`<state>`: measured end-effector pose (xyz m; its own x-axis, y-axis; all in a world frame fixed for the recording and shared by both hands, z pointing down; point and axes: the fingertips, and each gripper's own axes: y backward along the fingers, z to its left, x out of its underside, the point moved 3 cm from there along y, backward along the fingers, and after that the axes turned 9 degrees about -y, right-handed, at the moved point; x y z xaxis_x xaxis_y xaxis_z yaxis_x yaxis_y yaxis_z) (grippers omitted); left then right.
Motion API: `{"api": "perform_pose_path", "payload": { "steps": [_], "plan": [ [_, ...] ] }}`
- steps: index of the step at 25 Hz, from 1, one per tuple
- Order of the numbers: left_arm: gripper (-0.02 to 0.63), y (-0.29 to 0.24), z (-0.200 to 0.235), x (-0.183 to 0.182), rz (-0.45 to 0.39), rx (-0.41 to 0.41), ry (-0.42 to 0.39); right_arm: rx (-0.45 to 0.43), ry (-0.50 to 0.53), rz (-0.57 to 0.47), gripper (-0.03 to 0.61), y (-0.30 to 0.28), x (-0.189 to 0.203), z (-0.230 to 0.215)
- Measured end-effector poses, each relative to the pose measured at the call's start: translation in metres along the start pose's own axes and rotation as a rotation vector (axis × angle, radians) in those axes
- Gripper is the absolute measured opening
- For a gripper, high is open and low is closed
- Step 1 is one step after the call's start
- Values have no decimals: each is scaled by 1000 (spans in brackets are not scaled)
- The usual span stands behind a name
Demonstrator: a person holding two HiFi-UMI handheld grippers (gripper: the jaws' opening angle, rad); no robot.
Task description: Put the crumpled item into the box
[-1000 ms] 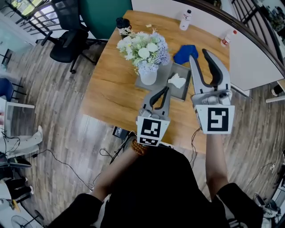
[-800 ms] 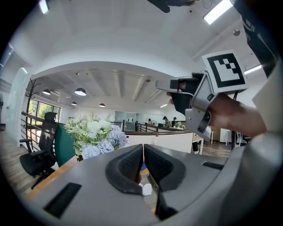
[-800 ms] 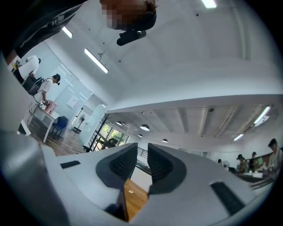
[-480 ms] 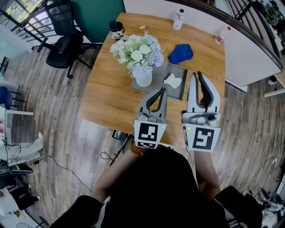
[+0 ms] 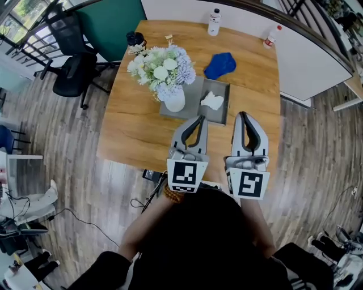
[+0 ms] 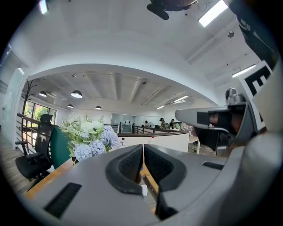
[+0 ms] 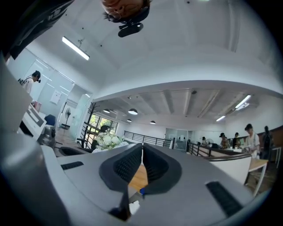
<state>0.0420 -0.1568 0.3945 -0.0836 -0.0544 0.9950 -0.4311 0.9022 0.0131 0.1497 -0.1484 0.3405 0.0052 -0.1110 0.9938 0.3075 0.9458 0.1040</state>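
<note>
Seen from above, we wear a black long-sleeved top (image 5: 198,243) and what may be a brown beaded bracelet (image 5: 174,192). The left gripper (image 5: 199,118) and right gripper (image 5: 243,114) are grey, black-padded, each bearing a black-and-white marker cube (image 5: 186,175).

Wood-grain table (image 5: 136,130) w/ matt grey box (image 5: 195,101), crumpled white paper (image 5: 212,101), blue cloth (image 5: 219,65).

The box (image 5: 196,109) sits at the middle of the table (image 5: 127,127). The crumpled item (image 5: 212,101) lies in its right half. The flower vase (image 5: 174,102) stands in its left half. A cloth (image 5: 219,65) lies behind the box. A bottle (image 5: 214,14) stands at the far edge. An office chair (image 5: 69,76) stands left of the table.
</note>
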Motion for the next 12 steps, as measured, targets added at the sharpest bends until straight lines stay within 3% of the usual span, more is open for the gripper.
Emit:
{"api": "perform_pose_path", "payload": {
  "steps": [12],
  "plan": [
    [26,1,-24,3,-7,57,-11,-1,-2,58,6,21,28,8]
  ]
}}
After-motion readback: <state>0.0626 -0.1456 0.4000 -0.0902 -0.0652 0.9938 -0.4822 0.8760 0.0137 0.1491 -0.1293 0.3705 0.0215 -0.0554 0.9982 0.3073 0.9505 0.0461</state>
